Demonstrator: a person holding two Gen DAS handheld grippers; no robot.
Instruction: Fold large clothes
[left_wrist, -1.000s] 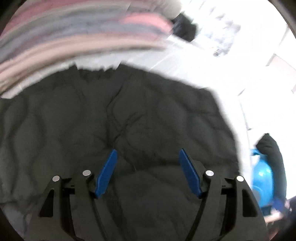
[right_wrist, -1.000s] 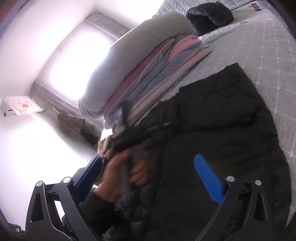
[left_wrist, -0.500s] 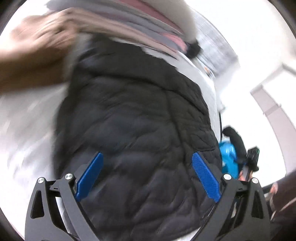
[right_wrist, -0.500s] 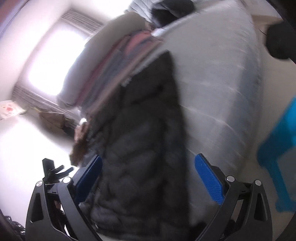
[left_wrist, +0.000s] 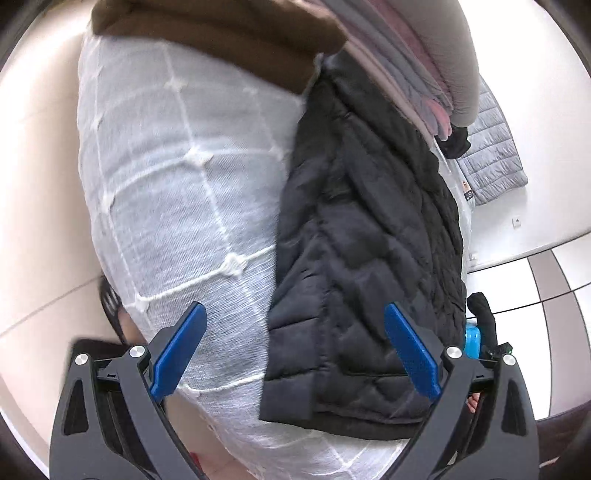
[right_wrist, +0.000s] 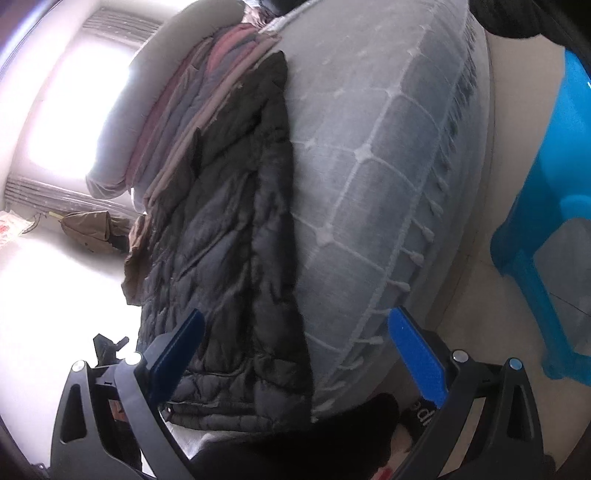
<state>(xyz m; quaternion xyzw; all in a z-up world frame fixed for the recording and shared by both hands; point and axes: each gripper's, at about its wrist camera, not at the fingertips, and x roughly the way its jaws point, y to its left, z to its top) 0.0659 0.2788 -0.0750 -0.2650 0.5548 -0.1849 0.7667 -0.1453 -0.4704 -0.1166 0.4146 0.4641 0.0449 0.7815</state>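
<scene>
1. Since the earlier frames, both views have swung from the middle of the spread black quilted jacket (left_wrist: 369, 258) to the foot edge of the bed (left_wrist: 177, 192); the jacket now lies folded into a long narrow strip, where before it covered a broad area.
2. Left gripper (left_wrist: 295, 350): its fingers have just been opening and now stand wide apart, holding nothing; they hang above the jacket's hem and the bedspread, with no fabric pressed between them.
3. Right gripper (right_wrist: 295, 354): fingers wide apart and empty, straddling the jacket's lower corner and the fringed edge of the bedspread.
4. The jacket strip runs lengthwise down the bed, its far end against a stack of folded bedding (right_wrist: 192, 110) in pink, grey and beige, topped by a grey pillow (left_wrist: 443, 48).
5. A brown garment (left_wrist: 221, 33) lies at the bed edge beside the stack.
6. A blue plastic stool (right_wrist: 546, 221) stands on the floor close to the bed corner.
7. A grey quilted mat (left_wrist: 491, 162) lies beyond the bedding stack.
</scene>
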